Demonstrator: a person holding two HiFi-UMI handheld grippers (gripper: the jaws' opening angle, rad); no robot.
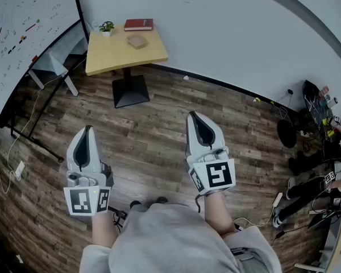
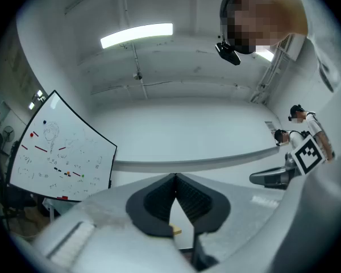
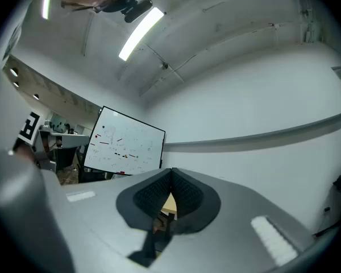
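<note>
A whiteboard (image 1: pixel 23 33) leans at the upper left. Lower left, the left gripper (image 1: pixel 88 128) has its jaws pressed together on nothing and points ahead over the wood floor (image 1: pixel 148 135). Upper middle, the bench (image 1: pixel 116 53) carries a plant (image 1: pixel 107 27), a book (image 1: pixel 138 24) and a tan block (image 1: pixel 137 41), well apart from both grippers and seemingly out of reach. The right gripper (image 1: pixel 193 114) is likewise closed and empty.

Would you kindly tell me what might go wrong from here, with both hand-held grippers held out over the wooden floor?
1. A cable and a power strip lie on the floor off to the right: a likely trip hazard.
2. The small potted plant stands close to the table edge; a bump might tip it.
3. The left hand-held gripper and right hand-held gripper are both shut, so neither could grasp anything yet.
</note>
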